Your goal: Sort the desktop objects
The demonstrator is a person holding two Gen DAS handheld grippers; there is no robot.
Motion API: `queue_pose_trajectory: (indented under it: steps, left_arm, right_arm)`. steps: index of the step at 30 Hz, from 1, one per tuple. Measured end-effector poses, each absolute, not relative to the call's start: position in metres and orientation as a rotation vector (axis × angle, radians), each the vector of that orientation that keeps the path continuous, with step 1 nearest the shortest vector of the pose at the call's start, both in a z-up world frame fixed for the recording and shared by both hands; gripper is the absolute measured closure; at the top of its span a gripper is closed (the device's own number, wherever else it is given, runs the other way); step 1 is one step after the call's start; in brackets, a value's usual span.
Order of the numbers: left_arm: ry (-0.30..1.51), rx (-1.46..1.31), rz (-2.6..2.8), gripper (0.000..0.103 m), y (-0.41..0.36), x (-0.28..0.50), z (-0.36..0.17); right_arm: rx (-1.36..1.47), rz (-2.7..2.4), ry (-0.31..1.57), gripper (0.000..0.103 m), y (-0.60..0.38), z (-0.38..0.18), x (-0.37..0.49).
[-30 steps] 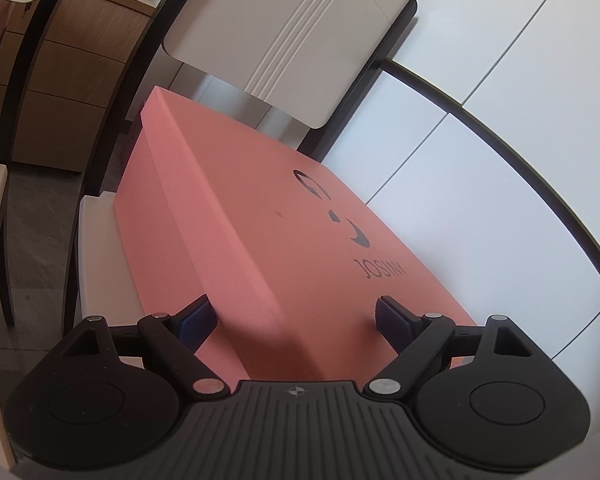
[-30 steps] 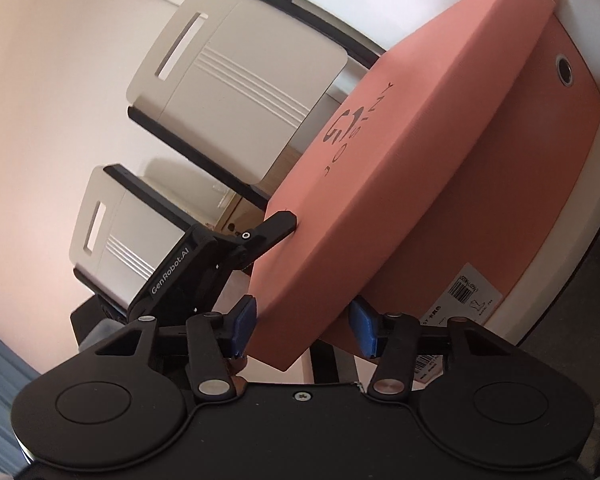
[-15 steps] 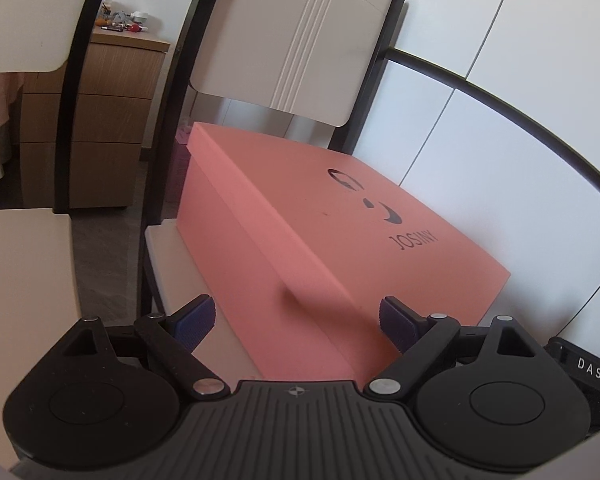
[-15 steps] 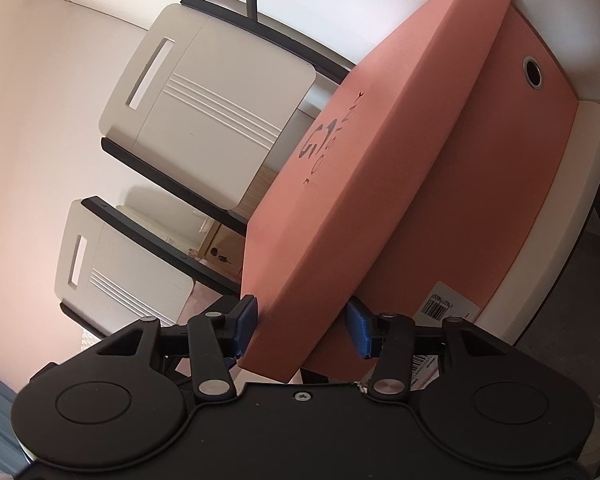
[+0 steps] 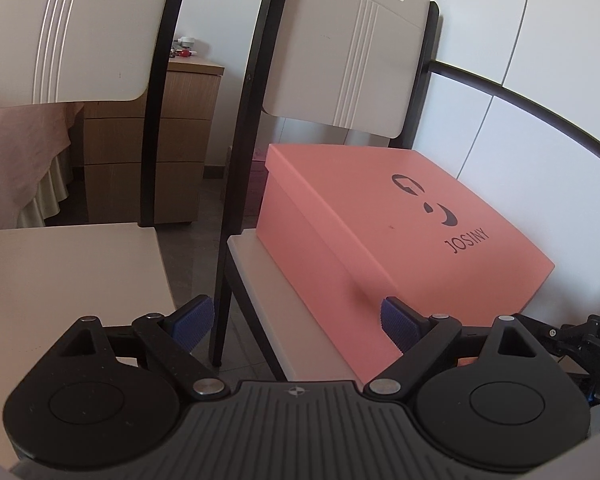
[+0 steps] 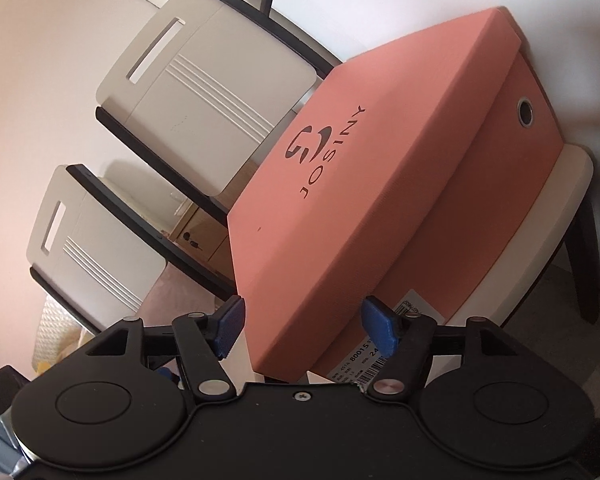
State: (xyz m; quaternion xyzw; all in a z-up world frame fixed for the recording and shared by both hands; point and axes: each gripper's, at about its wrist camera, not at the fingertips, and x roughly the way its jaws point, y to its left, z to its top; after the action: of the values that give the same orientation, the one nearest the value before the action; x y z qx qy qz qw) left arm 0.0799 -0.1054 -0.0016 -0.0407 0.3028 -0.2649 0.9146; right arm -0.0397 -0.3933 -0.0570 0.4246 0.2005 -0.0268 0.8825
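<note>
Now both grippers, left [image 5: 296, 326] and right [image 6: 302, 330], are opening, clear of the pink "JOSINY" box [image 6: 380, 200].

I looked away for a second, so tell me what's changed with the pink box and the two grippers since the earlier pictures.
The right gripper has let go of the pink shoebox: its fingers, clamped on the lid's near corner before, are opening and stand clear of it. The left gripper has drawn back, open, with nothing between its fingers. The box's lid is shut, and it stays on the chair seat, unmoved.
</note>
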Motion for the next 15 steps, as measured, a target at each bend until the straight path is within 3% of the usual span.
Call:
queue_pose_trajectory:
  steps: [15]
  left_arm:
    - [0.549, -0.044, -0.433, 0.008, -0.076, 0.035, 0.003]
  right_arm:
    - [0.564, 0.002, 0.348, 0.031, -0.349, -0.020, -0.051]
